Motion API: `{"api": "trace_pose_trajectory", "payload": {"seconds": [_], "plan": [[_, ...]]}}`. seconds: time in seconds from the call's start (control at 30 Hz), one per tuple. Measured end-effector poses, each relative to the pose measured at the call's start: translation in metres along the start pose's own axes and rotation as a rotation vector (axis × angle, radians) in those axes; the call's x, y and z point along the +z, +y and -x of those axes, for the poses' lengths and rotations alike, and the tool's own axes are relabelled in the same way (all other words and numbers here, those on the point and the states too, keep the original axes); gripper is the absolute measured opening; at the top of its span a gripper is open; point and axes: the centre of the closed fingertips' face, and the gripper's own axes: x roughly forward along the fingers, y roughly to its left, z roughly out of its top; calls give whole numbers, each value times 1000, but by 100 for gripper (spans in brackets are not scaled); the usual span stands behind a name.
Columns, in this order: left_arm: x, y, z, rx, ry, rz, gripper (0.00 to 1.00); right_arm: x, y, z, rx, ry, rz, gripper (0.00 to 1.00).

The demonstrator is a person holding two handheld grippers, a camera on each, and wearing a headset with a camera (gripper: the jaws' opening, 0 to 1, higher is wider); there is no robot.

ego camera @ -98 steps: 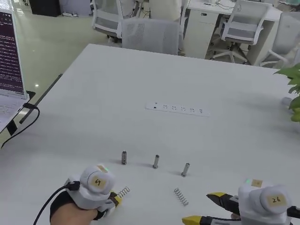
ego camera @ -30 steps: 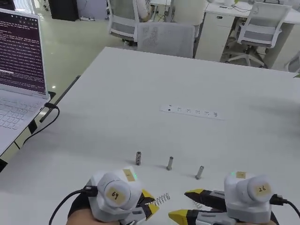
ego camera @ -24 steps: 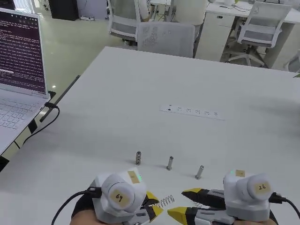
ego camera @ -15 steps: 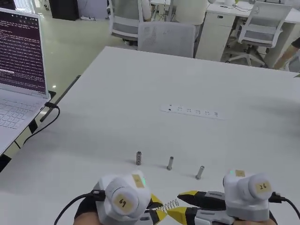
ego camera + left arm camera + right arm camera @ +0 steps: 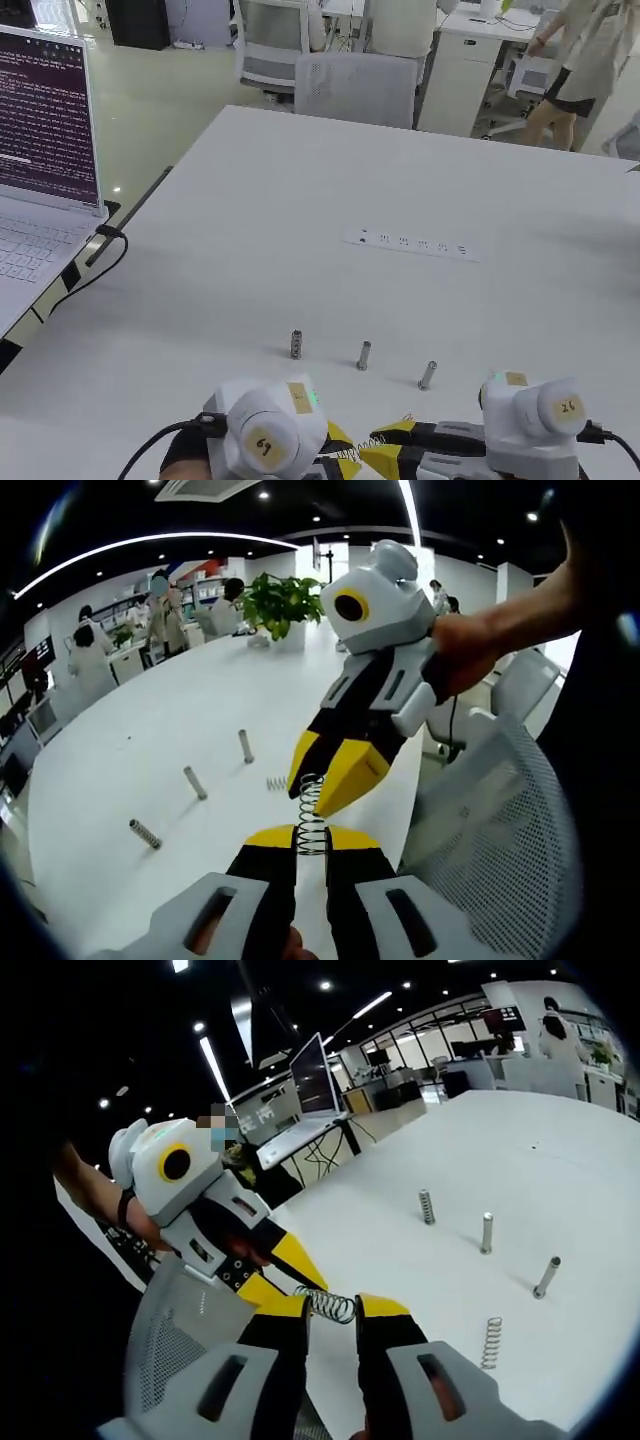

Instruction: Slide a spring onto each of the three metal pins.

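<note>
In the head view, both tools are hovering low at the near edge of the bench. The left gripper and right gripper are meeting nose to nose over the held spring. Beyond them the leftmost pin is already looking coil-wrapped, while the middle pin and right pin are standing bare. Over to the left gripper view: its fingers are pinching together on one end of the held spring, offering the other end up, and a loose spring is lying on the bench near the pins. In the right gripper view, its fingers are sitting apart, bracketing that offered end without visibly squeezing. It's looking like a handover, probably to leave the bore open for a bare pin.
</note>
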Motion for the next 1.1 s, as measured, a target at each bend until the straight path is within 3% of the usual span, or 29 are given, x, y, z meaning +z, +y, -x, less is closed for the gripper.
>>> {"api": "trace_pose_trajectory", "payload": {"seconds": [0.33,0.43,1.1], "plan": [[-1,-2,-2,-13,2,-33,2,-1,2,2,12,4,1,14],[-5,-4,-3,-20,18,-69,2,5,8,4,49,-21,-11,10],[-5,-4,-8,-25,12,-71,3,7,8,4,29,41,86,9]]}}
